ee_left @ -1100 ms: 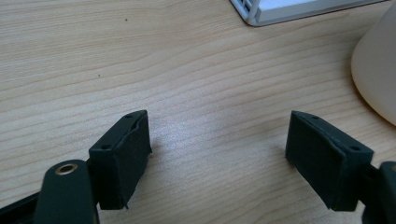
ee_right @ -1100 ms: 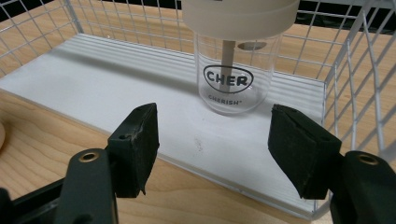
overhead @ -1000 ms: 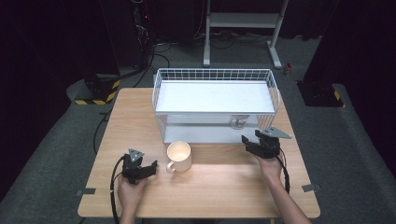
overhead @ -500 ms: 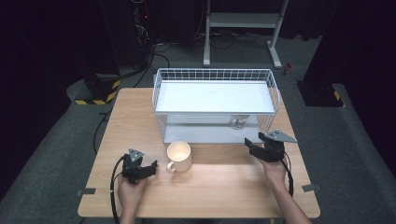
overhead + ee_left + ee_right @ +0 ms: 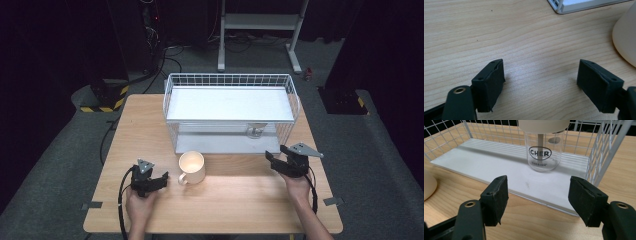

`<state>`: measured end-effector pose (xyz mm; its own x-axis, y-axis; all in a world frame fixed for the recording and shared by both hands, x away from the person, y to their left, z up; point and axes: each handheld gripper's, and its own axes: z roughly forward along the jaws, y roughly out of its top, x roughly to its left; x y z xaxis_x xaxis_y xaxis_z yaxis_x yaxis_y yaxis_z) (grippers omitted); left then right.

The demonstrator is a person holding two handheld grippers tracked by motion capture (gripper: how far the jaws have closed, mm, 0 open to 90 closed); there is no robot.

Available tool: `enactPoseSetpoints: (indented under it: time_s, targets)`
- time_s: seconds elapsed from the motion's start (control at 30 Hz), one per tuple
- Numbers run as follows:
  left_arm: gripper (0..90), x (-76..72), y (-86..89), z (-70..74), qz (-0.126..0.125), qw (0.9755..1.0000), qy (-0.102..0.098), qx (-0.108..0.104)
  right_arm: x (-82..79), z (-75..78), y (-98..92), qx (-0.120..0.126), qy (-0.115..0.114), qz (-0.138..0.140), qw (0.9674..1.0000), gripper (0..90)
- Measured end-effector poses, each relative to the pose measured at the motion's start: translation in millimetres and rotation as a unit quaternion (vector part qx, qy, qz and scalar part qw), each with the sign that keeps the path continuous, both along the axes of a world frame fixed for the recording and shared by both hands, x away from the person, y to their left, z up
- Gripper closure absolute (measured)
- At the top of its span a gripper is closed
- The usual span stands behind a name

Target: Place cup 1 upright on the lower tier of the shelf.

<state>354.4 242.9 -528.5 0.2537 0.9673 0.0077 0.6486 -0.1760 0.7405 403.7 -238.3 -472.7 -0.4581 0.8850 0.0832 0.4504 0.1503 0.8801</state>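
A glass jar (image 5: 543,150) stands upright on the lower shelf of a wire rack (image 5: 230,112). The right gripper (image 5: 537,195) faces it from just outside, jaws apart and empty. The left gripper (image 5: 540,80), also open and empty, rests beside a mug (image 5: 192,167).

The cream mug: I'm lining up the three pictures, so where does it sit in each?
High view: the cream mug stands on the table in front of the white wire rack, lower centre.
Left gripper view: its rounded side fills the right edge.
Right gripper view: a sliver at the left edge.
Shared landmark: the rack's white bottom shelf.
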Motion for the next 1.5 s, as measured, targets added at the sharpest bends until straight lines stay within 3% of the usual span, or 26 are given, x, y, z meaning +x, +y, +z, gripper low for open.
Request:
enactPoseSetpoints:
  time_s: [0.8,1.23,1.5]
  targets:
    - [22.4,0.0,0.0,0.0,0.000,1.0000,0.000,0.000,-19.1,-11.0,-18.9,-0.004,0.007,-0.006,0.9999,32.3]
    - [22.3,0.0,0.0,0.0,0.000,1.0000,0.000,0.000,-29.0,-20.8,-30.2,0.002,0.025,-0.016,0.9996,32.8]
    - [22.3,0.1,0.1,0.0,0.002,1.0000,0.000,0.000,-33.9,-29.3,-35.6,-0.024,0.035,-0.020,0.9989,32.9]
